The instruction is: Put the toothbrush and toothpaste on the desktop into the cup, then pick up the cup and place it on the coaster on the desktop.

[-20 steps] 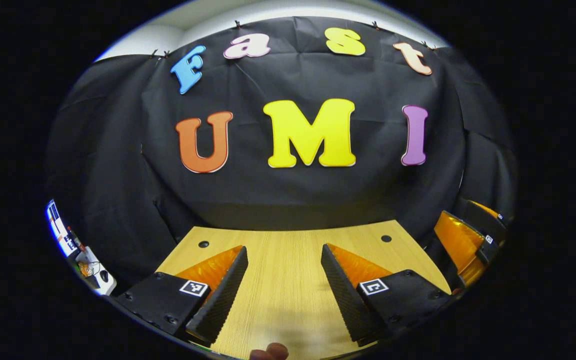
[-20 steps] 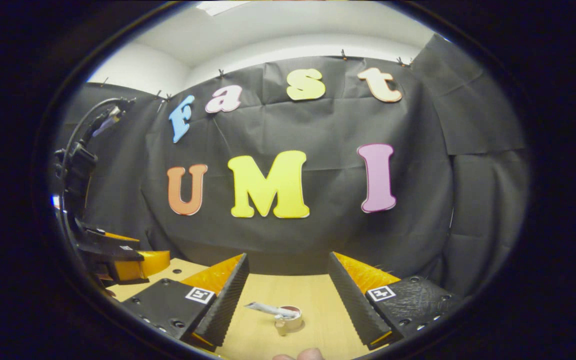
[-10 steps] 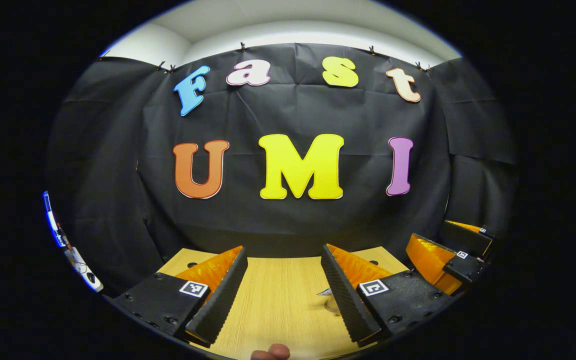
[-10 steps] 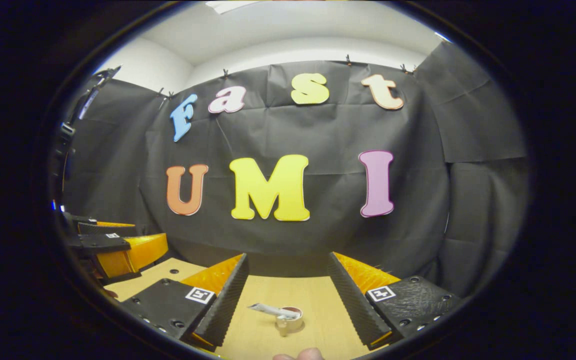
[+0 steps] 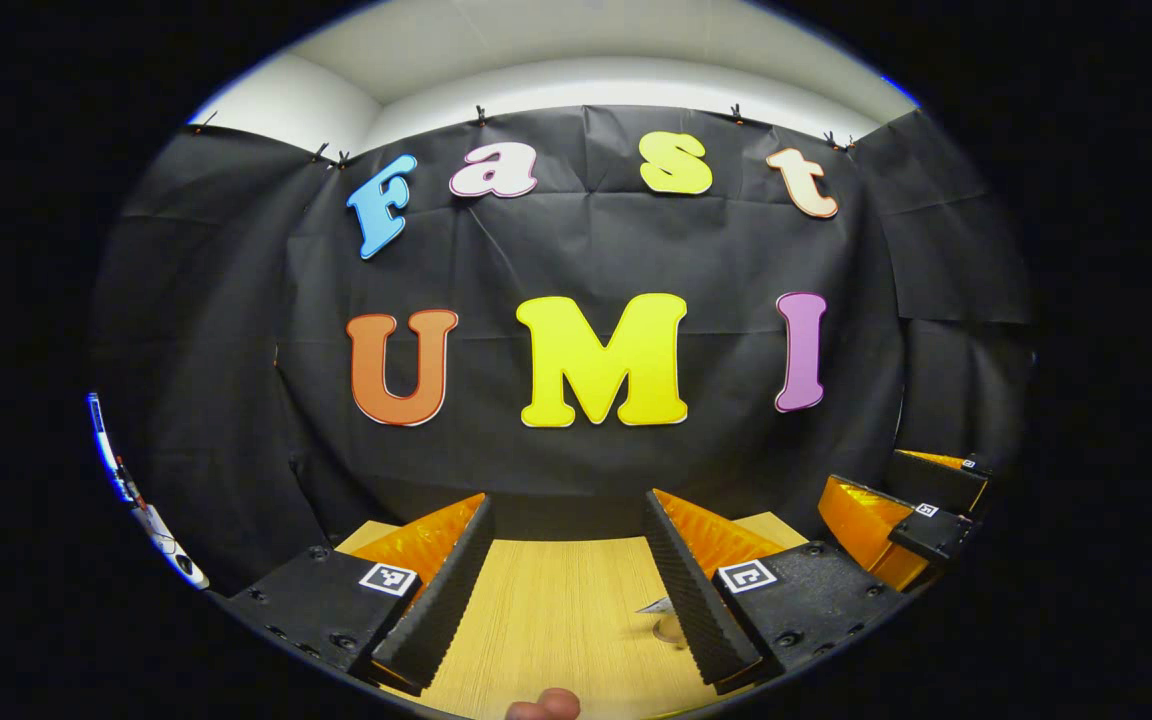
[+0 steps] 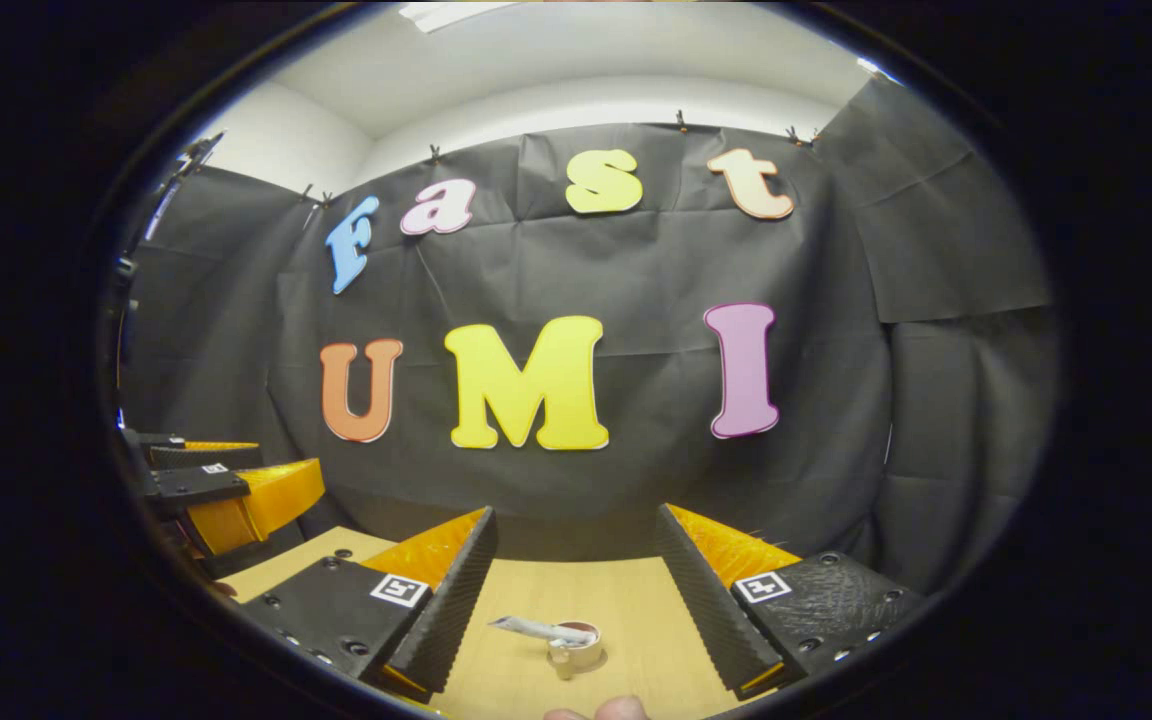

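A small tan cup (image 6: 577, 646) with a handle stands on the wooden desktop (image 6: 636, 620), and a white toothpaste tube (image 6: 528, 627) leans out of it to the left. My right gripper (image 6: 572, 600) is open, held back from the cup, which sits low between its fingers. My left gripper (image 5: 566, 585) is also open with nothing between its fingers. In the left gripper view a sliver of the cup (image 5: 667, 630) and the tube's end (image 5: 655, 605) peek out beside the right-hand finger. Each view shows the other gripper at its side: the right one (image 5: 896, 525), the left one (image 6: 236, 490).
The black cloth wall rises just behind the desktop's (image 5: 556, 610) far edge. A person's fingertip (image 5: 541, 706) shows at the bottom of the left gripper view, and another fingertip (image 6: 604, 711) in the right gripper view. White and blue items (image 5: 141, 495) lie beyond the cloth at far left.
The left gripper has drawn back and tipped upward, so less desktop shows and the cup has come into sight by its right-hand finger. The right gripper has barely shifted.
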A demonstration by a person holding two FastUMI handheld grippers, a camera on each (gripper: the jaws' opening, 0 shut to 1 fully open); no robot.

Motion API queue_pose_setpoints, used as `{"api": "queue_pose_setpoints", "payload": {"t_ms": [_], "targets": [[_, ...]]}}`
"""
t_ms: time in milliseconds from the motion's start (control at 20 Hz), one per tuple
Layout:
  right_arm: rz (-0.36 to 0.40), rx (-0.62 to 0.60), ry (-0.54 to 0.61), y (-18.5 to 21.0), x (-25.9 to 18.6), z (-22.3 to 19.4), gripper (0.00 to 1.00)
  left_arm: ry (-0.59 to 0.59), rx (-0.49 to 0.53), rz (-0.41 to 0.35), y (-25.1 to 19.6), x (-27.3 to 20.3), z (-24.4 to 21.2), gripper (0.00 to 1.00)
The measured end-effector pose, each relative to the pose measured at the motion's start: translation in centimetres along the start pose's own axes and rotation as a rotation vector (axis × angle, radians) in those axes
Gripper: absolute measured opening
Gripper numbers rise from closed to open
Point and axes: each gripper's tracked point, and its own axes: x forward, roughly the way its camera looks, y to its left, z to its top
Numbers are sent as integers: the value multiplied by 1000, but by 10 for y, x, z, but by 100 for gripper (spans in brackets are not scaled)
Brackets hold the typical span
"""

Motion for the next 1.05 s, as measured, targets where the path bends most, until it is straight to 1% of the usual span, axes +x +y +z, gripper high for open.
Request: {"api": "queue_pose_setpoints", "payload": {"t_ms": [450,500,550,1050], "targets": [[-7,-14,1,-9,3,3,95,3,-33,3,-8,4,3,93],[-7,-13,2,-9,4,4,95,5,-35,1,-9,4,2,100],[-4,-7,0,-9,4,4,95,10,-36,5,-9,5,1,93],[-12,-2,-1,-12,6,5,95,16,-44,20,-6,5,0,94]]}}
